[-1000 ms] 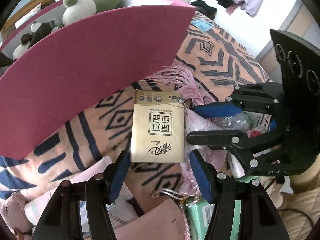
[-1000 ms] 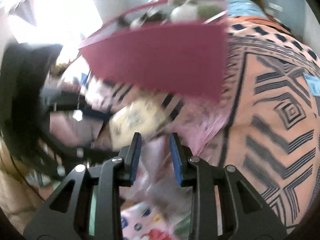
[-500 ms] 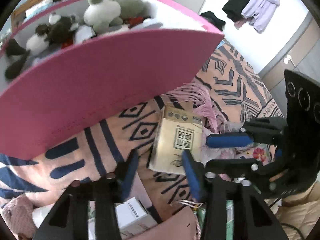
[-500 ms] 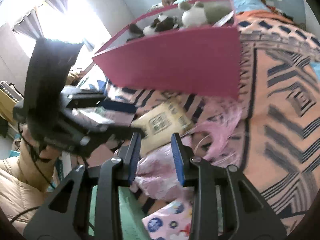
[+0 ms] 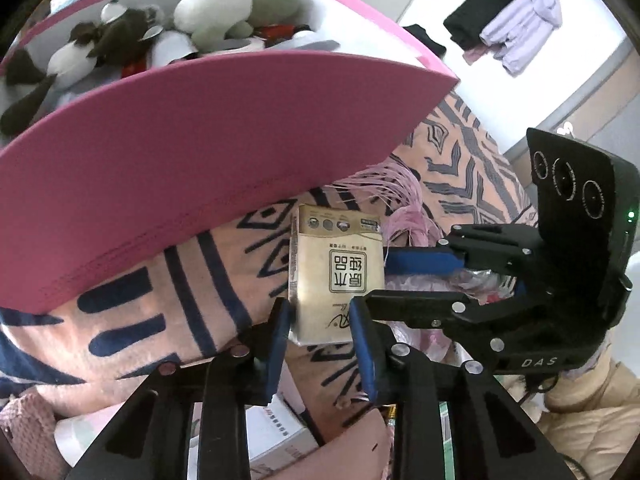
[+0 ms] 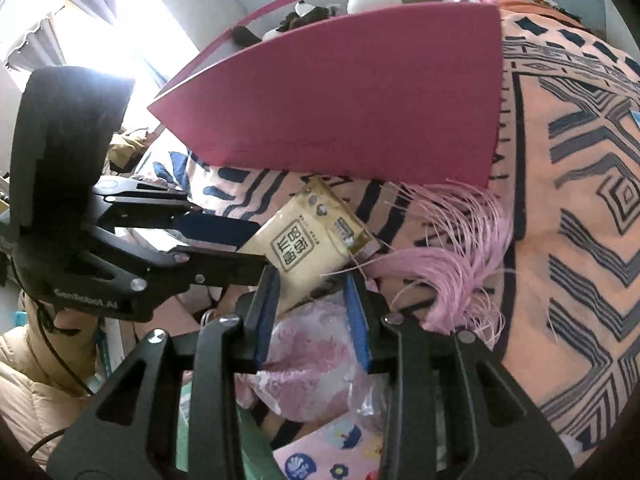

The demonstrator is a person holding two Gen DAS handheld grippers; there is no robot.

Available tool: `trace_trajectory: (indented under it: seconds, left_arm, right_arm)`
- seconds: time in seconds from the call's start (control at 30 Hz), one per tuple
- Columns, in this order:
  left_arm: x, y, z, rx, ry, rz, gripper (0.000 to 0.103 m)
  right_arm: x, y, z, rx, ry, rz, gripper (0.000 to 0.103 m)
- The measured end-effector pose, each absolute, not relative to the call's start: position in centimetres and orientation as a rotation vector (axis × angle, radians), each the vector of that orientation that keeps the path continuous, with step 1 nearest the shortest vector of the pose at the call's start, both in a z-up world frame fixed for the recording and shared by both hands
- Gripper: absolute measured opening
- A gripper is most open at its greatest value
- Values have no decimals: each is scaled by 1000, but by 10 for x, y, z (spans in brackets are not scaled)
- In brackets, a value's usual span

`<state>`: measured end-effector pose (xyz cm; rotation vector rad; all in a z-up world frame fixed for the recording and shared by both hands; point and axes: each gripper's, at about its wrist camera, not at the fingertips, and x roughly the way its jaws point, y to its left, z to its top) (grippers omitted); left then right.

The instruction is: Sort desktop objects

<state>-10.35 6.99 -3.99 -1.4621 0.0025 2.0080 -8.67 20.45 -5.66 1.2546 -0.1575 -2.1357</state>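
The left gripper is closing its jaws on the near end of the beige tissue pack; the blue pads are sitting against the pack's two long sides, so the grip is looking made or all but made. The pack is lying flat on the patterned bedspread, label up, stretching away from these jaws toward the pink storage box just beyond it.

The right gripper is hanging with its jaws partly apart and nothing pressed between them; the pack's corner is lying just ahead of them, with a crinkly pink-printed plastic bag underneath. Seen from the left wrist, this gripper is reaching in from the right, its upper blue finger close beside the pack's long edge.

A bundle of pink strands is fanning out right of the pack, a few threads crossing its corner. Plush toys are filling the box.

The pack is probably light and soft, paper in a slick film wrapper, so it should squash and may slip under a narrow pinch. Taking it across the short width, nearer the middle than the end, would likely be keeping it from drooping, and the stray strands could be dragging along.
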Motion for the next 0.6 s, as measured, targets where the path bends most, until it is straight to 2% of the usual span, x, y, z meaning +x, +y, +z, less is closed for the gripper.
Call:
trace_trajectory:
  seconds: [0.3,0.6]
  left_arm:
    - [-109,65,-45,-1470,-66,2007,29]
    - [-95,64,-29,-1405,-73,2087,29]
  right_arm:
    - [-109,213,-67,1296,-358,-2055,35]
    - [-97,203,-48,1201,-262,-2126,34]
